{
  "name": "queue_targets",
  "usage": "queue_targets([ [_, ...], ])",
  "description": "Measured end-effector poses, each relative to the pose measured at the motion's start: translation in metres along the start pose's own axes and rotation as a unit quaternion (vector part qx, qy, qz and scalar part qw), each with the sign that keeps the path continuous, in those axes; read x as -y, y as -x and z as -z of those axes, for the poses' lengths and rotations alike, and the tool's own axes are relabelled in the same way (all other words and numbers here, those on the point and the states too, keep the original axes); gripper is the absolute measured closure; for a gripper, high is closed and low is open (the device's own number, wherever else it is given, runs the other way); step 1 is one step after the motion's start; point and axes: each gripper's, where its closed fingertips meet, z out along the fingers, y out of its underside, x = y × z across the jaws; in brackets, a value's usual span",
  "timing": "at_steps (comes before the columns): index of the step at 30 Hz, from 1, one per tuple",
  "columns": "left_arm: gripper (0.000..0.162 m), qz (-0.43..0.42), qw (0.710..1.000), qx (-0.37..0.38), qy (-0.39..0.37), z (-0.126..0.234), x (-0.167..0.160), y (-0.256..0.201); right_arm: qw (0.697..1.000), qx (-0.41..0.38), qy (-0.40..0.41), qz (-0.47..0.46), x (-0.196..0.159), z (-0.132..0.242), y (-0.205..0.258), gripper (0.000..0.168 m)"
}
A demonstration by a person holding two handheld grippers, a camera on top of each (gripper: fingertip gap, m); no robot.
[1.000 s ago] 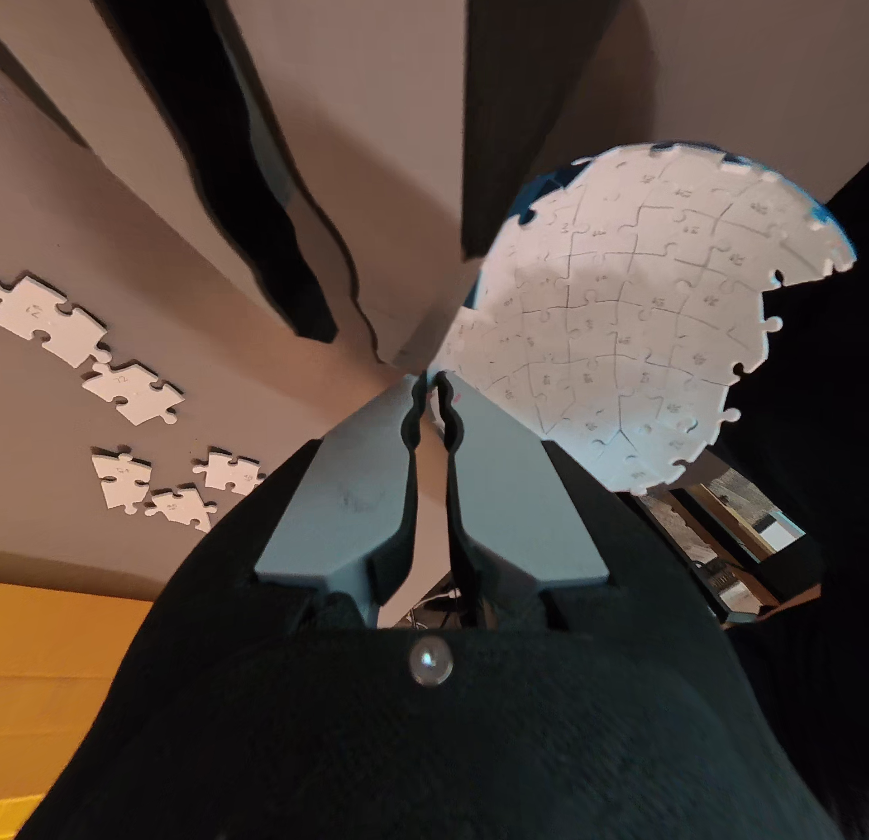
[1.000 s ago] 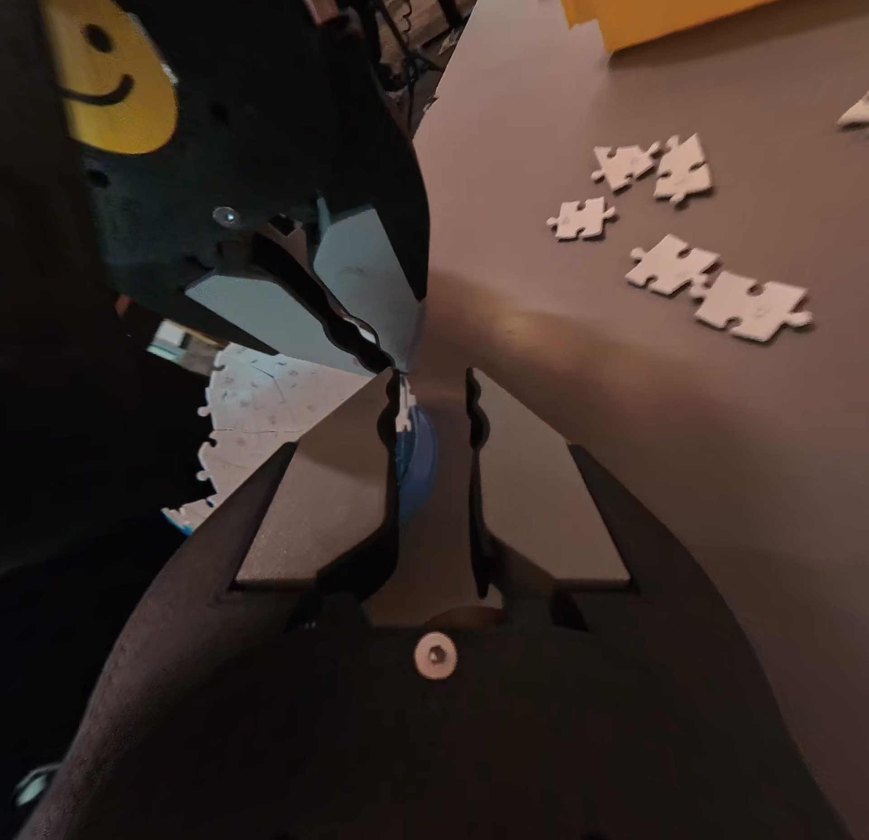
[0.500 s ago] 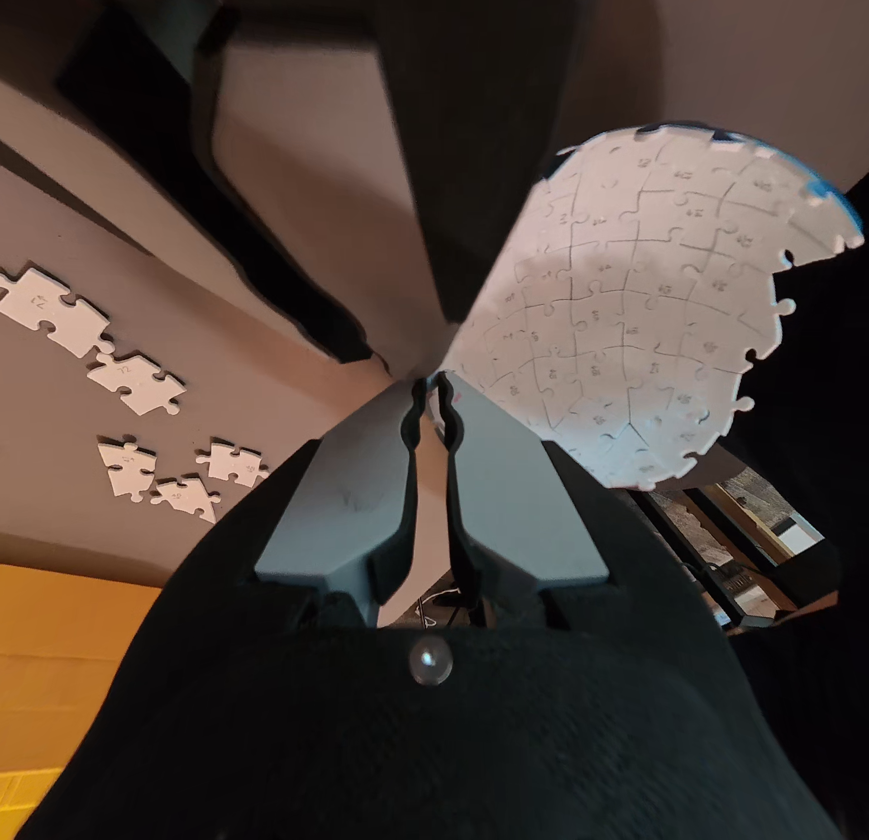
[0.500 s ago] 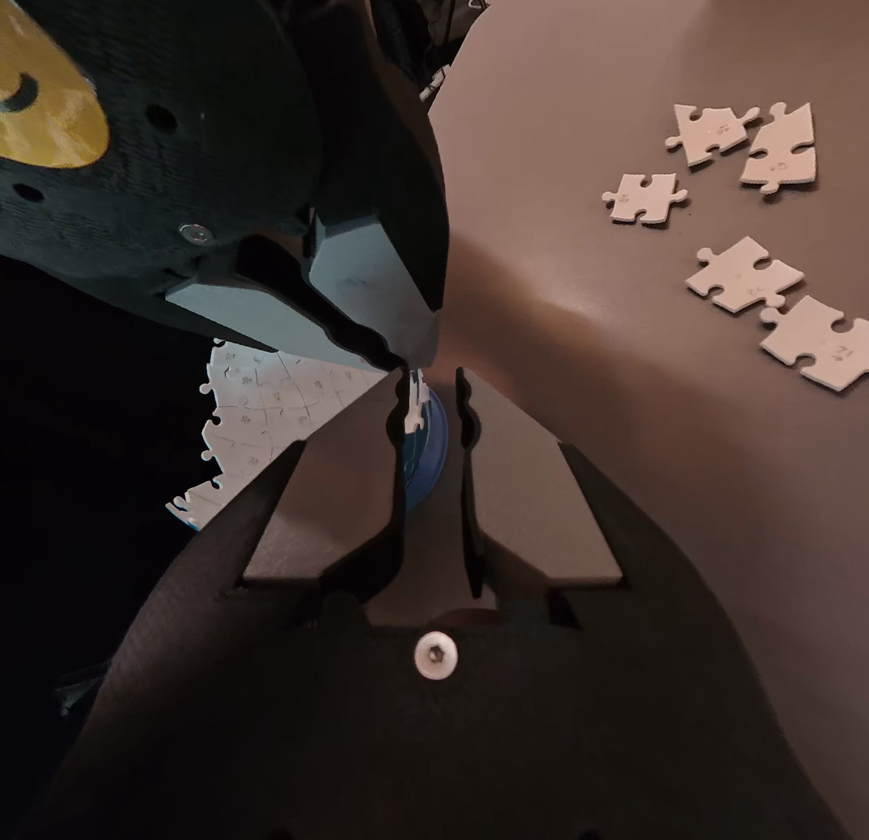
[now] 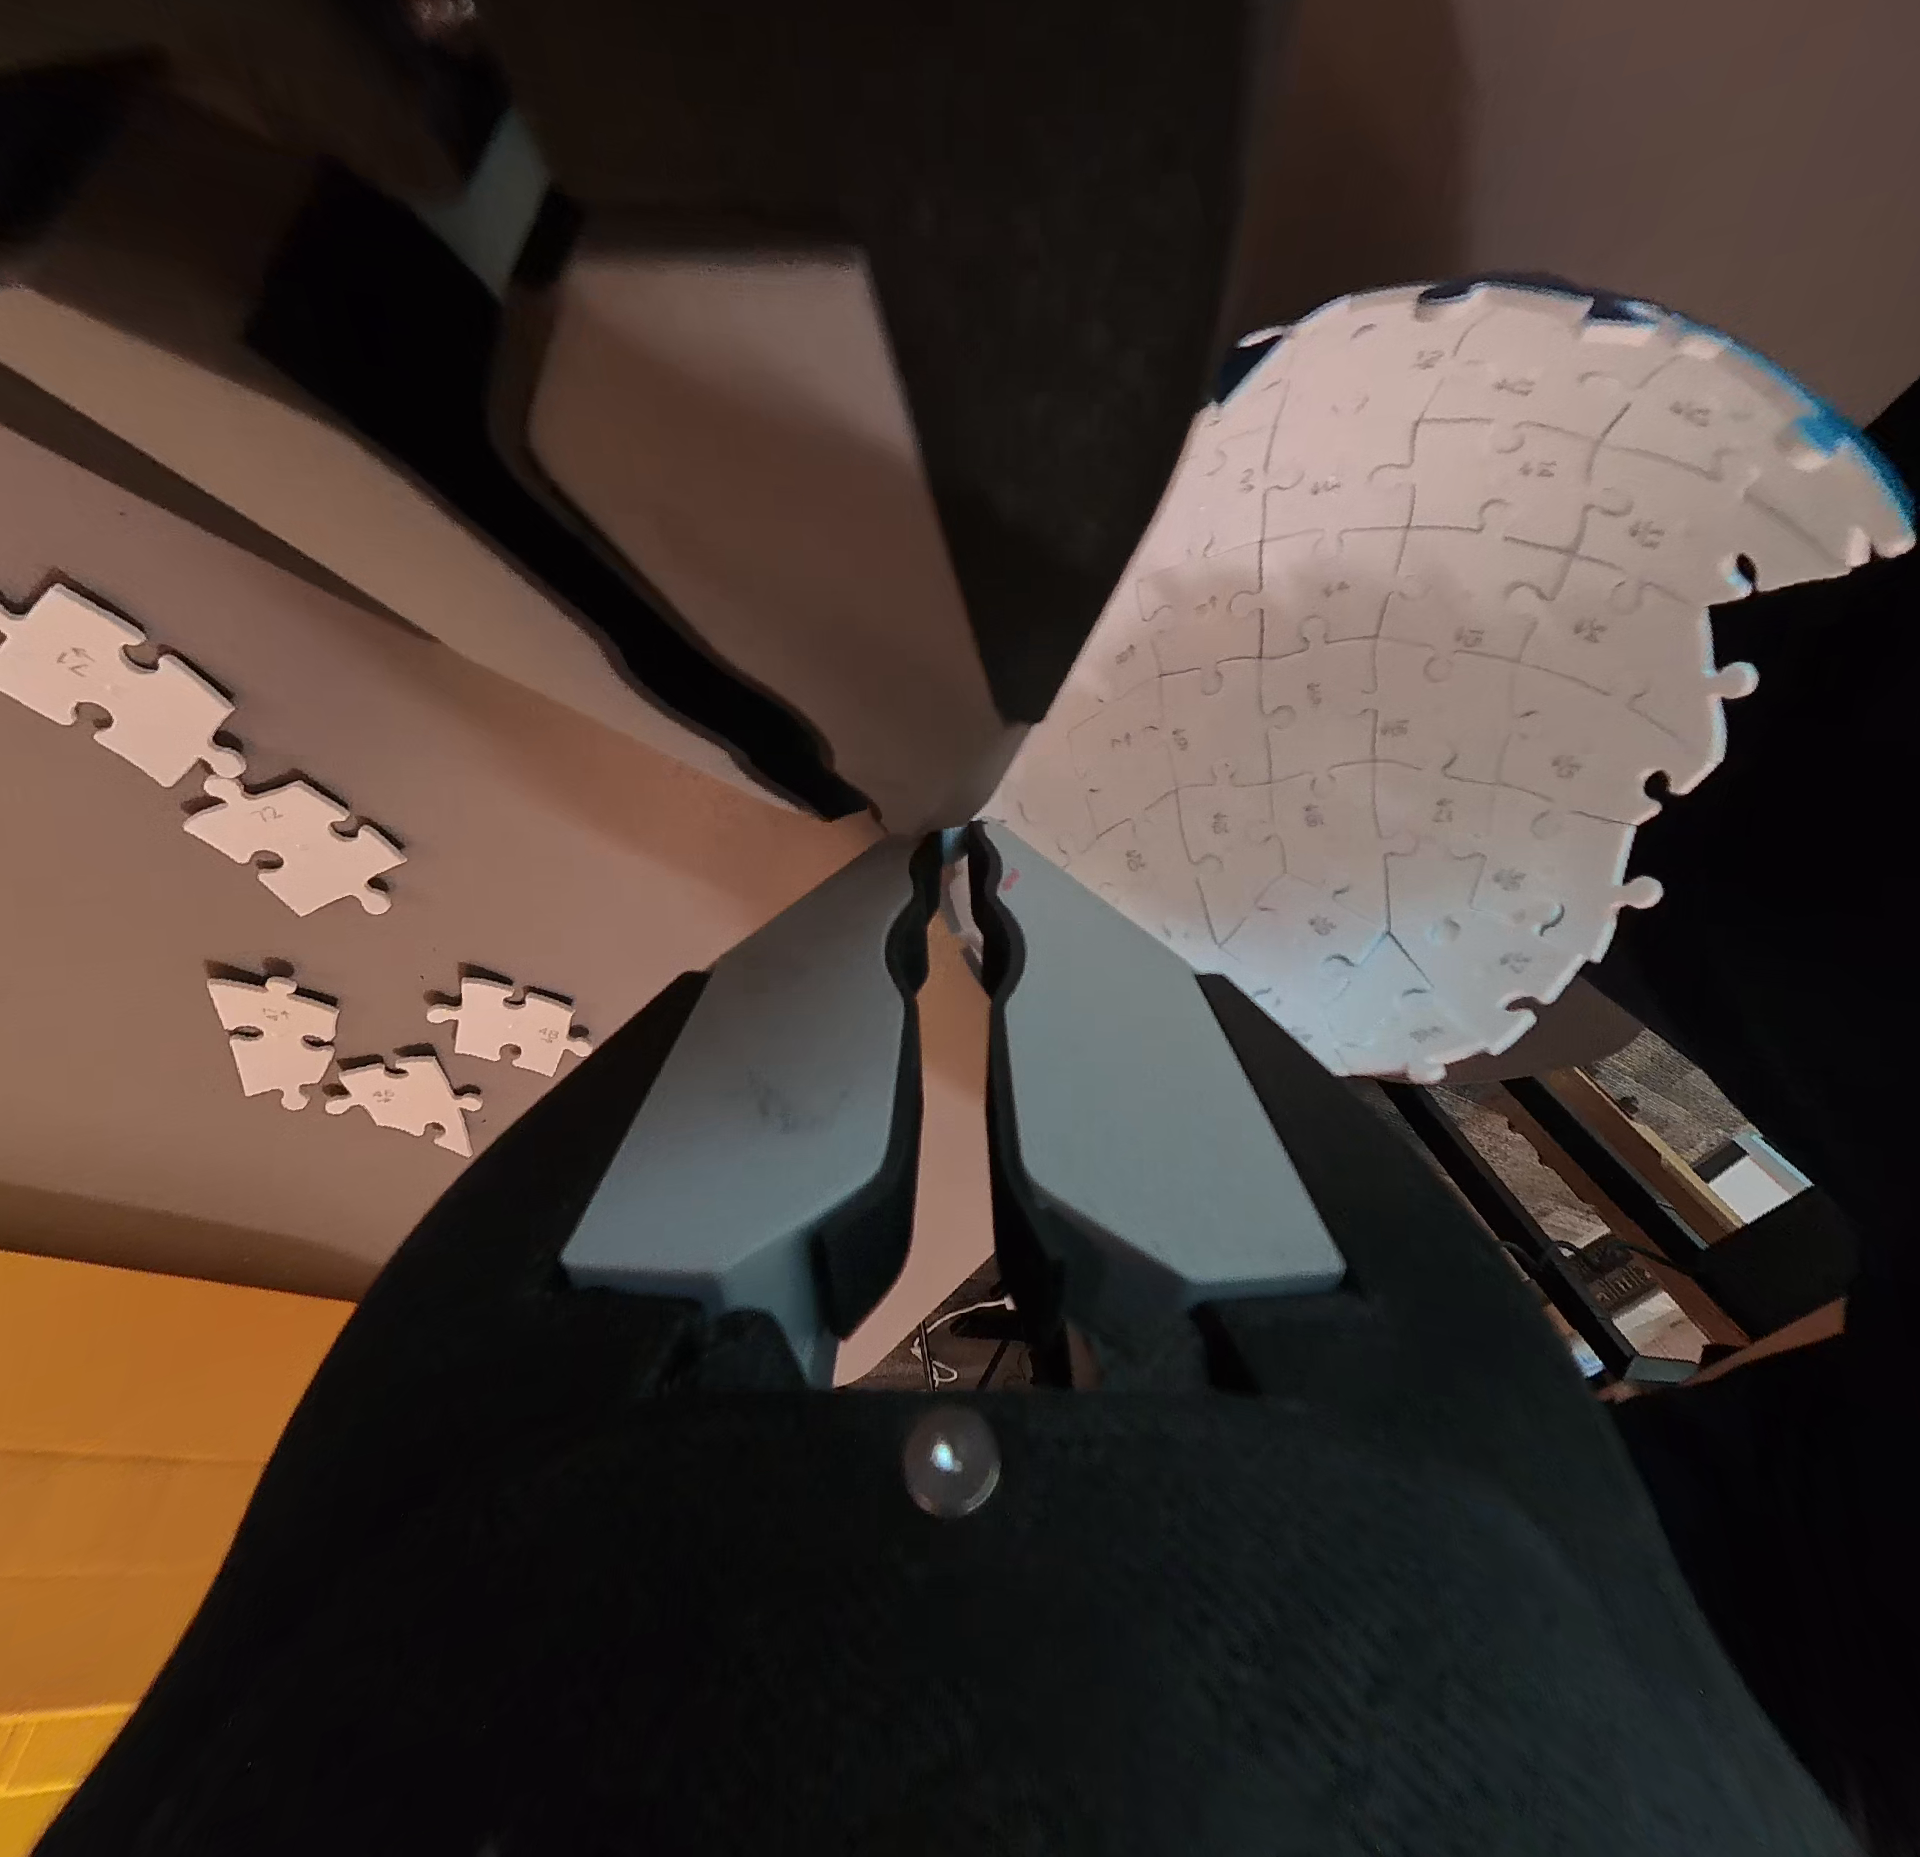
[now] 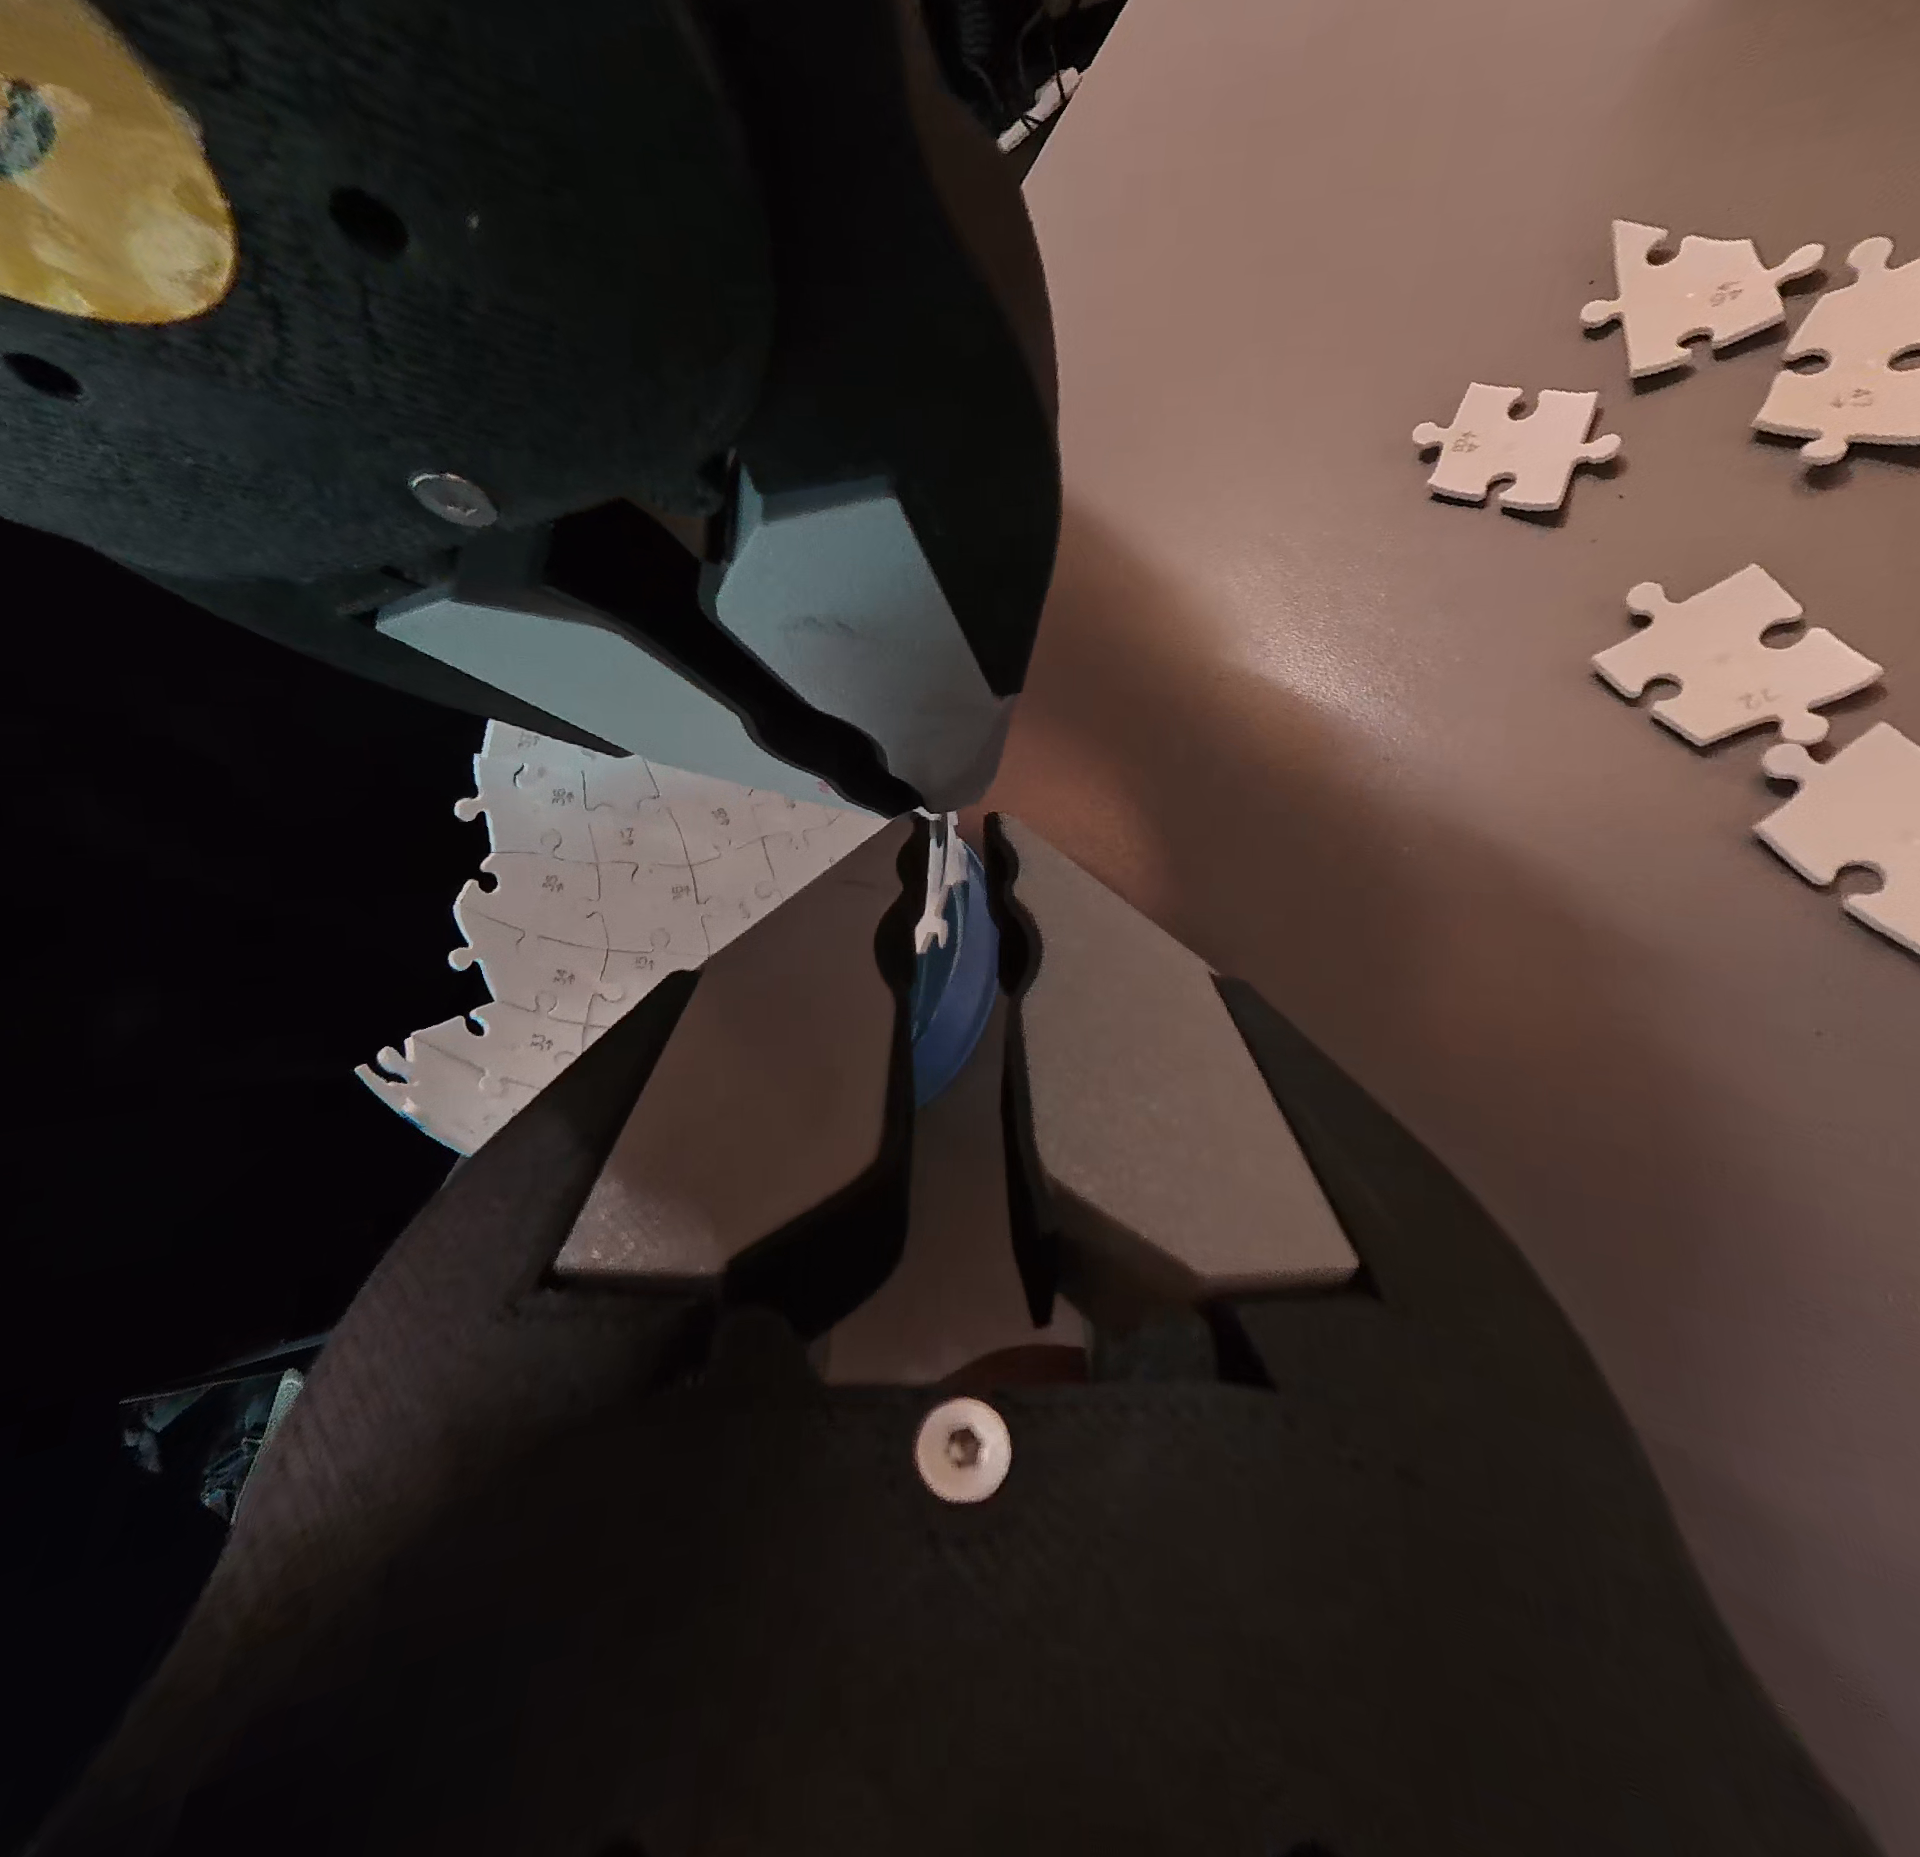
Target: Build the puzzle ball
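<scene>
The partly built puzzle ball (image 5: 1455, 664) is a curved shell, white inside and blue outside, held in the air off the table's edge. My left gripper (image 5: 951, 857) is shut on the shell's rim at its lower left. My right gripper (image 6: 951, 841) meets it tip to tip, with its jaws close around the same rim, where a white knobbed edge and the blue outer face (image 6: 956, 976) show between them. The shell's white inside also shows in the right wrist view (image 6: 623, 872). The right gripper's fingers (image 5: 707, 519) fill the top of the left wrist view.
Several loose white puzzle pieces (image 5: 296, 841) lie on the grey table (image 5: 104, 976); they also show in the right wrist view (image 6: 1735, 669). A yellow box (image 5: 135, 1444) stands at the table's far side. Dark shelving (image 5: 1662, 1236) lies beyond the table edge. Only a small space, under 4 cm, lies between the two pairs of fingers.
My right gripper has moved in toward the left gripper's tips and its jaws have narrowed around the shell's rim. The shell has tilted slightly. The left gripper's hold has not changed.
</scene>
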Motion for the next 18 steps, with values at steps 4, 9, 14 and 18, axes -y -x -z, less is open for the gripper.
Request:
queue_targets([
  [4, 0.16, 0.001, 1.0, -0.001, -0.003, 0.0001, -0.0003, 0.0, 1.0, 0.008, 0.008, 0.009, -0.0024, -0.0008, 0.0032, 0.159],
  [9, 0.16, 0.001, 1.0, -0.002, -0.001, 0.0, -0.0014, 0.0001, 1.0, 0.002, 0.014, 0.024, -0.0014, -0.0047, 0.0026, 0.165],
  [14, 0.16, 0.006, 1.0, 0.0, -0.002, 0.0002, -0.0025, 0.0008, 0.999, 0.011, -0.001, 0.032, -0.0001, -0.0056, 0.0027, 0.168],
  [18, 0.158, 0.015, 1.0, -0.001, -0.004, 0.0003, -0.0039, 0.0021, 0.998, -0.003, -0.012, 0.06, 0.0025, -0.0063, 0.0001, 0.168],
])
